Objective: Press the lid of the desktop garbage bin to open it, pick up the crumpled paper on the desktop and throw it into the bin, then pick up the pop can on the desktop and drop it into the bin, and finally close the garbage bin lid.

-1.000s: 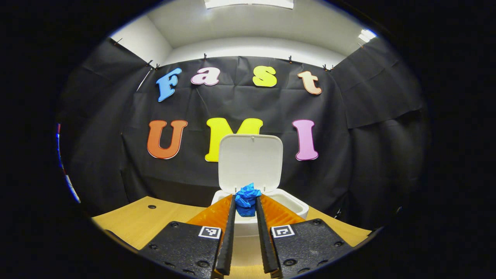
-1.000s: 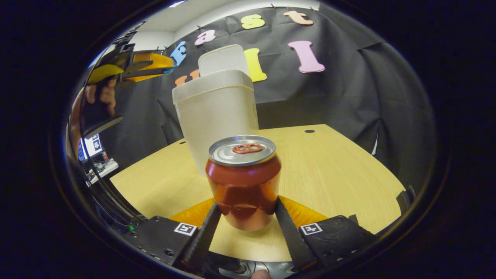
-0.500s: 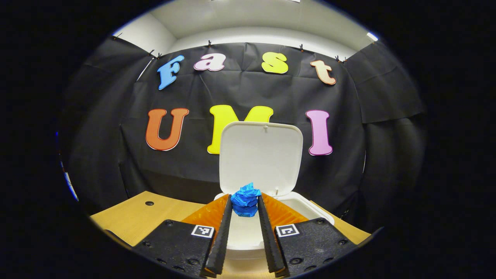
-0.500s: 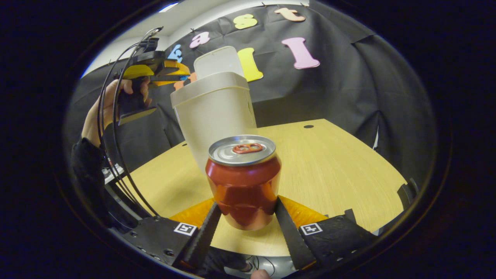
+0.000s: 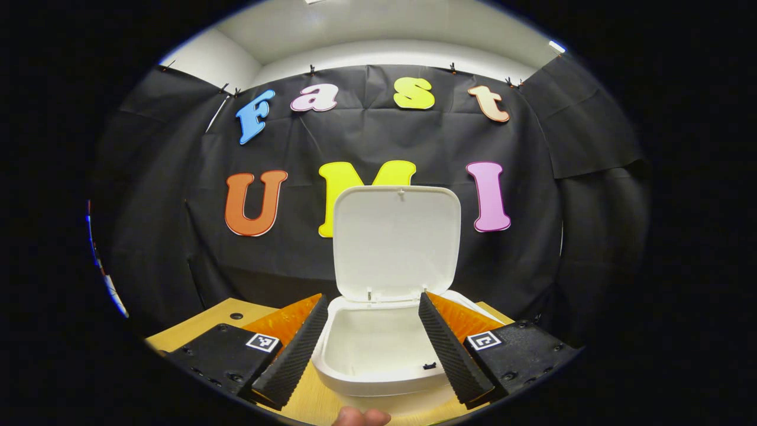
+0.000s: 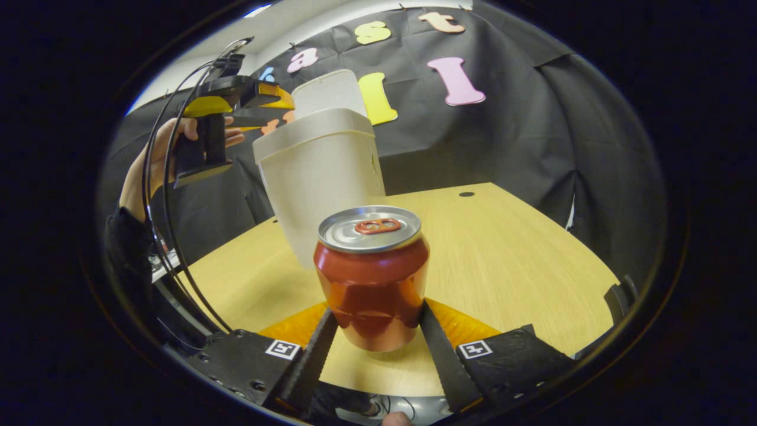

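The white garbage bin (image 5: pixel 378 384) stands right below my left gripper (image 5: pixel 371 297), its lid (image 5: pixel 396 242) upright at the back. The left gripper is open, its fingers spread over the bin's mouth with nothing between them. In the right gripper view, the red pop can (image 6: pixel 372 278) stands upright between the fingers of my right gripper (image 6: pixel 375 310), which is shut on its sides just above the wooden table (image 6: pixel 502 254). Behind the can rises the bin (image 6: pixel 322 177) with its raised lid (image 6: pixel 328 92). The left gripper (image 6: pixel 260 109), held by a hand (image 6: pixel 154 160), hovers at the bin's top left.
Black cables (image 6: pixel 171 236) hang from the left gripper down past the table's left edge. The table has a small round hole (image 6: pixel 466 194) at the far right and another (image 5: pixel 236 316) at the far left. The black cloth wall closes the back.
The left gripper has opened over the bin, and the blue crumpled paper it held has left its fingers. The right gripper still holds the can, nearly still.
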The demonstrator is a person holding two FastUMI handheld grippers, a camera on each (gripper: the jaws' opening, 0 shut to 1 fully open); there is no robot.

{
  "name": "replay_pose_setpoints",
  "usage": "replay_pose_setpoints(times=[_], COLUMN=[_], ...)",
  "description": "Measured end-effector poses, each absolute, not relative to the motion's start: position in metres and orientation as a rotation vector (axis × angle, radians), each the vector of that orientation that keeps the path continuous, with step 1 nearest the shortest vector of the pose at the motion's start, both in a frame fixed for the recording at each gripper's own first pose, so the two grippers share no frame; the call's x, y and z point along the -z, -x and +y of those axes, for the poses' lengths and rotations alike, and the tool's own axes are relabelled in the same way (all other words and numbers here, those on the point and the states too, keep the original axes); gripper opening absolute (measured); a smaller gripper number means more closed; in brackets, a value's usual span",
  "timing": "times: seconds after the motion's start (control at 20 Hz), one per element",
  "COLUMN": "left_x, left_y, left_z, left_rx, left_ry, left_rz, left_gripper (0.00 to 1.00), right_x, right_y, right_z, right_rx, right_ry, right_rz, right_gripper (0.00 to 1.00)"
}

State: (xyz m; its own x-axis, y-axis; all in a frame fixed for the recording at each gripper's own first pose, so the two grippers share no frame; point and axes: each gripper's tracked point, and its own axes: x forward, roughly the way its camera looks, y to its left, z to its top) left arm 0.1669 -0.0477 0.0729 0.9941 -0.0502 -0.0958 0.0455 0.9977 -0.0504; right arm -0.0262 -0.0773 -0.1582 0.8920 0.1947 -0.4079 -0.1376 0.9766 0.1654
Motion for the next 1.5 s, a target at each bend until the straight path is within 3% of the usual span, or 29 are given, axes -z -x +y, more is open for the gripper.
replay_pose_setpoints(times=[0.6,1.15,1.5], left_x=[-0.079,-0.024,0.043], left_y=[-0.135,-0.073,-0.043], left_z=[-0.03,-0.015,0.013], left_rx=[0.042,0.023,-0.025], left_ry=[0.044,0.033,0.032], left_rz=[0.053,0.079,0.137], left_gripper=[0.99,0.99,0.99], right_x=[0.146,0.126,0.062], right_y=[0.019,0.003,-0.022], right_z=[-0.077,-0.08,-0.081], right_rx=[-0.147,-0.119,-0.079], right_ry=[-0.107,-0.051,0.04], right_rz=[0.407,0.365,0.262], right_gripper=[0.81,0.81,0.81])
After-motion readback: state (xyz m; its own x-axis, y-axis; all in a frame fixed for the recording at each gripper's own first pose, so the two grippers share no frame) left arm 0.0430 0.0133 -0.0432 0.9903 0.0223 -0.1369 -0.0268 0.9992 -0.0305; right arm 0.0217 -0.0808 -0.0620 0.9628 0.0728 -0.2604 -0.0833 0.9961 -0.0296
